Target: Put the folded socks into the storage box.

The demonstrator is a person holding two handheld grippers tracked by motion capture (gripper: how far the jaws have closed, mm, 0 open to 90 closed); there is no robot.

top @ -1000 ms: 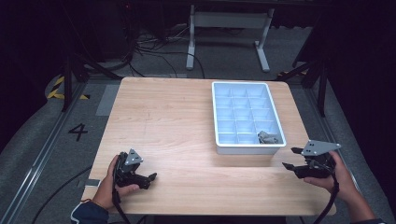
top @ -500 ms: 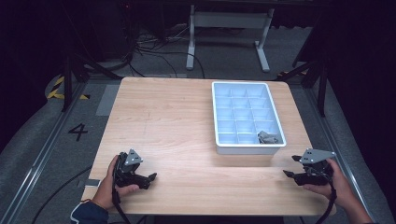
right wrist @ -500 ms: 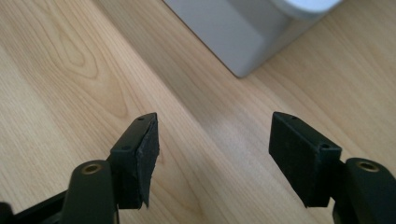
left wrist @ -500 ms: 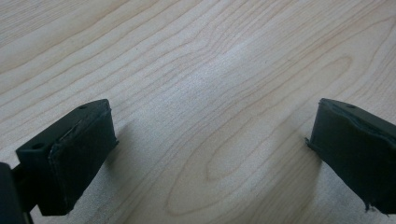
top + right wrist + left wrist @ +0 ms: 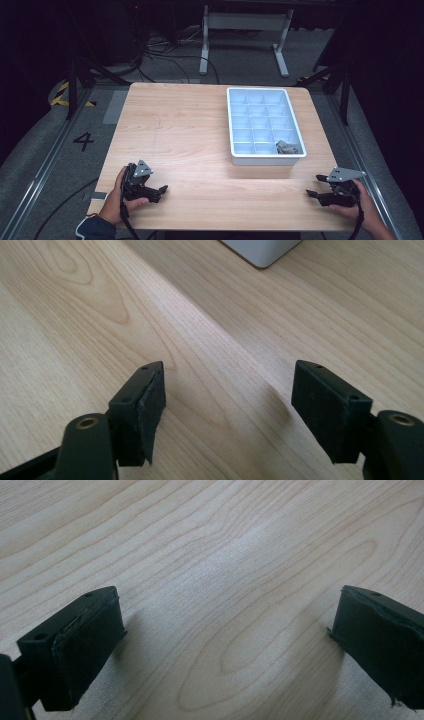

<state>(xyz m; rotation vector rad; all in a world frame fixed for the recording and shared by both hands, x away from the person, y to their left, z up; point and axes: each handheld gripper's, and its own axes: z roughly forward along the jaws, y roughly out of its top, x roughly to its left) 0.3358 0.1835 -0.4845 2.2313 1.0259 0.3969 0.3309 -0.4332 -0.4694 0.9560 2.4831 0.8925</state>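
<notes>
Grippers, two, black, blocky-jawed, on pale wood-grain table (image 5: 200,130).
We found left gripper (image 5: 161,191) and right gripper (image 5: 311,187) gaping empty, right's jaws just widening; white gridded plastic tray (image 5: 265,159) near it held one small grey piece (image 5: 286,147).

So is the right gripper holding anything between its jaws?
No, the right gripper has its jaws standing apart with nothing but the bare wooden table between them.

High view overhead; gripper views near table (image 5: 200,130).
</notes>
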